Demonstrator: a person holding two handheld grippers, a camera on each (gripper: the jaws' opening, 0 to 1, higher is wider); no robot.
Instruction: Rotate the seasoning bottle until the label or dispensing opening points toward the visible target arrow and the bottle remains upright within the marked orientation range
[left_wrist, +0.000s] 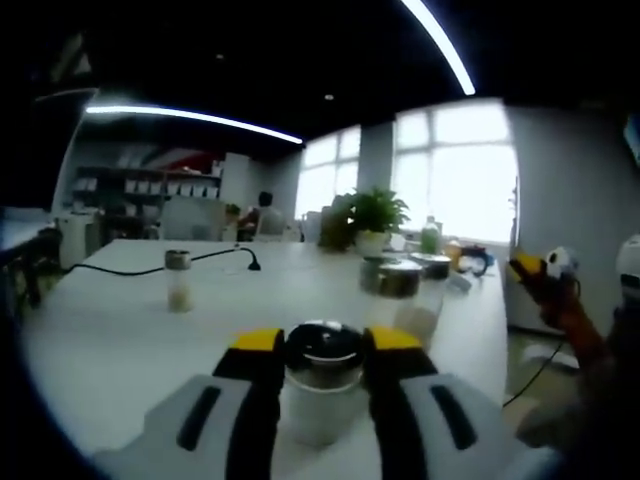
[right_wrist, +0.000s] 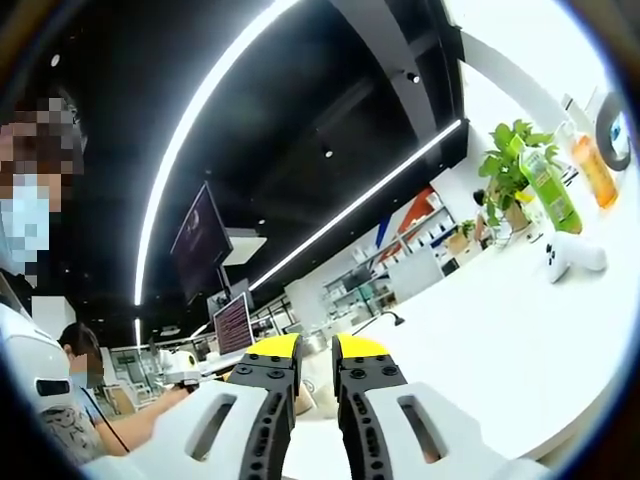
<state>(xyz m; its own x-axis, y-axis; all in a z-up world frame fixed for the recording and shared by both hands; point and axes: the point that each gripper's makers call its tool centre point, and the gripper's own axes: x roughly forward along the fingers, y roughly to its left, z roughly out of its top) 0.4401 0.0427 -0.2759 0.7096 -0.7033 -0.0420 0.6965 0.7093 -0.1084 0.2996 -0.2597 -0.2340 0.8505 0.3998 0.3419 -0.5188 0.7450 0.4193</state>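
Note:
In the left gripper view, the seasoning bottle (left_wrist: 322, 385) stands upright on the white table (left_wrist: 120, 340). It is clear, with pale contents and a shiny metal lid. My left gripper (left_wrist: 323, 348) is shut on it, one yellow-tipped jaw pressed against each side just under the lid. Its label and opening are hidden, and I see no arrow mark. In the right gripper view, my right gripper (right_wrist: 317, 352) tilts up toward the ceiling above the table (right_wrist: 500, 340). Its jaws are almost together with nothing between them.
A second small shaker (left_wrist: 178, 281) stands to the left and a blurred metal-lidded jar (left_wrist: 398, 285) behind right. A black cable (left_wrist: 150, 268), a potted plant (left_wrist: 375, 215) and a green bottle (left_wrist: 430, 235) lie further back. A person (right_wrist: 40, 300) stands at left.

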